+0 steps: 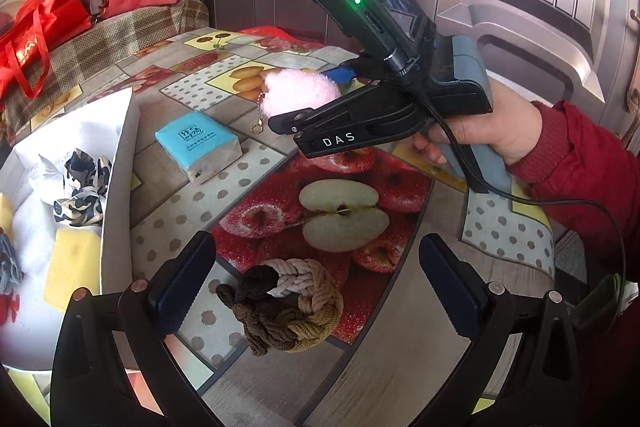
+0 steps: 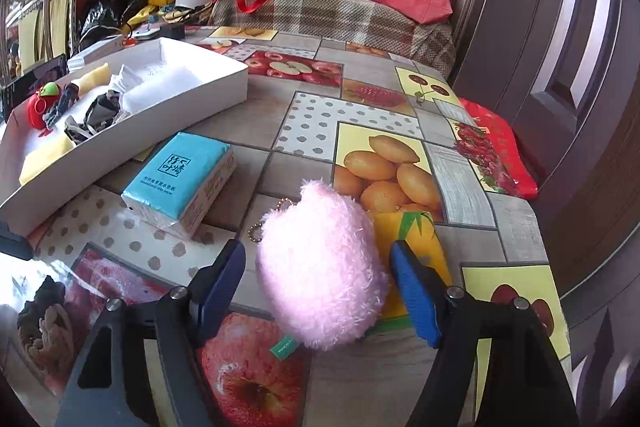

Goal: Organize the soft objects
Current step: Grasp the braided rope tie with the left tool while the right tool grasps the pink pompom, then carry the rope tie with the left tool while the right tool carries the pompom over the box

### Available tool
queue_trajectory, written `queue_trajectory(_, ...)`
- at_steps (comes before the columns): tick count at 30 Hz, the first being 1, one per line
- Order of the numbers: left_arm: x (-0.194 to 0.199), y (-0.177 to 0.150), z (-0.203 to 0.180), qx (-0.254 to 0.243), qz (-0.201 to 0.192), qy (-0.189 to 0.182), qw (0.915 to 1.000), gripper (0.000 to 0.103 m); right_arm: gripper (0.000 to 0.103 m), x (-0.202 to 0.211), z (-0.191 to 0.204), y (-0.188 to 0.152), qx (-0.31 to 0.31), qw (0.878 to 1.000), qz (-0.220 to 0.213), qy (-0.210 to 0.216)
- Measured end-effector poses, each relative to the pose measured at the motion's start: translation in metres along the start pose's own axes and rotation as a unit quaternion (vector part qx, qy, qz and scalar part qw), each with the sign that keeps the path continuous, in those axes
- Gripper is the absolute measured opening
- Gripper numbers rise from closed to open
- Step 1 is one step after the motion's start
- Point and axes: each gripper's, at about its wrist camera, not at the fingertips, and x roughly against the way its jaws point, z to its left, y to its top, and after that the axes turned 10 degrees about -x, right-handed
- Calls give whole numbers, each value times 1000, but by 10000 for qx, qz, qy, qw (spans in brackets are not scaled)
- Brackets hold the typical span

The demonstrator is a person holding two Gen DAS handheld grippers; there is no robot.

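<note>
- The right tongs point(image 2: 316, 291) straddled the pink plush ball point(image 2: 322, 267), pads apart on either side and not yet pressing its fur.
- The ball sat on the surface point(image 2: 360, 131), its bead chain point(image 2: 256, 229) trailing toward the blue tissue pack point(image 2: 180, 179).
- The left tongs point(image 1: 316, 291) stood wide apart and empty, the braided rope toy point(image 1: 280, 307) lying between them.
- The white box point(image 2: 140, 131) lay beyond, to the left.
</note>
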Motion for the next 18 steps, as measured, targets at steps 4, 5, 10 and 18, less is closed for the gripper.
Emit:
queue_trajectory(4, -11, -5, 0, -16, 397, 45, 9992, 102, 54, 2, 10, -3, 277, 9996, -58, -85)
queue_trajectory(5, -12, -6, -1, -40, 477, 86, 9988, 101, 53, 2, 11, -3, 302, 9995, -71, -90)
queue_trajectory(10, -18, -15, -7, -220, 859, 259, 9957, 92, 52, 9, 5, -1, 156, 9996, -224, 17)
queue_trajectory(18, -10, -15, -4, -134, 642, 125, 9978, 39, 51, 43, 1, -6, -17, 9929, -1185, -47)
